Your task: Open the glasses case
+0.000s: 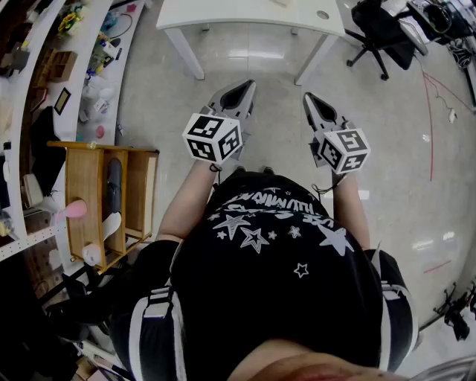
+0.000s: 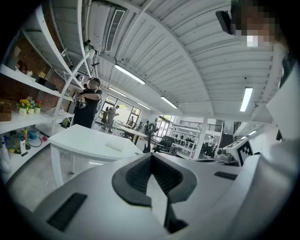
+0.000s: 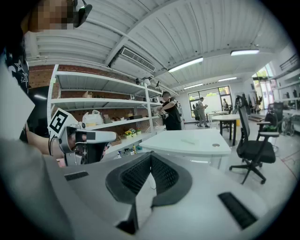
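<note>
**Pre-approach: both grippers clenched, desk well ahead**

Standing back from the white desk (image 1: 223,15), well apart from it, with glossy bare floor (image 1: 253,56) in between. Holding the left hand-held gripper (image 1: 244,88) and the right hand-held gripper (image 1: 311,100) out from the chest, side by side, tips angling slightly toward each other. Keeping both clenched: ribbed black pads meeting, nothing between them in either gripper view.

Not making out the glasses case for certain. Seeing only one candidate, a small pale oblong (image 2: 115,146) lying flat on the desk top, also showing in the right gripper view (image 3: 190,140) near a round grommet (image 3: 215,145). Too small for reading hinge side, seam or material, so treating it as the case only as a guess.

Lying ahead of both grippers, roughly on the midline, neither hand looking clearly nearer. Long axis appearing to run more across the approach line than along it; low confidence.

Noting surfaces: desk top smooth, matte, rounded at the edge, on splayed legs. Gripper shells smooth grey plastic; pads black, ridged, V-notched.

Judging the next move: closing the gap to the desk, releasing the jaws, then likely pinning the base with one hand-held gripper and lifting the lid with the other.
</note>
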`<act>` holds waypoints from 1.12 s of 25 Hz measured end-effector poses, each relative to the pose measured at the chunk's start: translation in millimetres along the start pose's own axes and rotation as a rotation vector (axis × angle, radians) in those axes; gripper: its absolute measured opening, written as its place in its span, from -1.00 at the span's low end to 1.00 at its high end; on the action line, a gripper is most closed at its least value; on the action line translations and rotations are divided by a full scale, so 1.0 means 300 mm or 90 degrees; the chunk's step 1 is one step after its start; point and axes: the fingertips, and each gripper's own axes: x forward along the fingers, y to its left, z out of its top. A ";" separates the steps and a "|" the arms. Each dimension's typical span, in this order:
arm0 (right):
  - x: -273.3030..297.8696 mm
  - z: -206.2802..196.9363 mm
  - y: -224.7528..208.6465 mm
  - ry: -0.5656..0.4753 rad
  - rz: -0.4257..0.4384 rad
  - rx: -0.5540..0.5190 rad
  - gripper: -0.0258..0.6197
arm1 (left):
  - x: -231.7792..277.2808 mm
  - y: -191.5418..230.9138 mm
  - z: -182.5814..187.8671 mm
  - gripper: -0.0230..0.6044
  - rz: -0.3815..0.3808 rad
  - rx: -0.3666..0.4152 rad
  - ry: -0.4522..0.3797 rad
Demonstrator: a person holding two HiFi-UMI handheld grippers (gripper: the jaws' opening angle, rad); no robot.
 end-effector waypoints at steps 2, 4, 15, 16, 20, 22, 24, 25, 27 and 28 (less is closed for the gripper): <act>0.004 0.004 0.007 -0.001 -0.002 0.005 -0.89 | -0.009 0.006 0.005 -0.89 -0.001 -0.002 0.000; 0.009 0.007 0.012 -0.003 -0.005 0.012 -0.89 | -0.017 0.012 0.009 -0.89 -0.003 -0.003 0.000; 0.068 0.000 0.062 -0.018 -0.041 0.051 -0.89 | -0.070 0.109 0.031 -0.89 -0.020 -0.003 0.003; 0.072 -0.005 0.070 -0.016 -0.045 0.053 -0.89 | -0.074 0.120 0.032 -0.89 -0.020 -0.003 0.003; 0.063 -0.028 0.090 -0.006 -0.058 0.059 -0.89 | -0.094 0.139 0.020 -0.89 -0.024 -0.009 0.009; 0.070 -0.036 0.088 -0.002 -0.061 0.063 -0.89 | -0.092 0.155 0.012 -0.89 -0.023 -0.013 0.015; 0.076 -0.046 0.080 0.004 -0.063 0.067 -0.89 | -0.085 0.165 -0.001 -0.89 -0.022 -0.019 0.020; 0.078 -0.050 0.075 0.006 -0.063 0.068 -0.89 | -0.081 0.166 -0.008 -0.89 -0.022 -0.020 0.023; 0.086 -0.051 0.062 0.007 -0.063 0.069 -0.89 | -0.069 0.168 -0.015 -0.89 -0.021 -0.019 0.028; 0.094 -0.048 0.054 0.007 -0.061 0.069 -0.89 | -0.061 0.170 -0.013 -0.89 -0.020 -0.016 0.028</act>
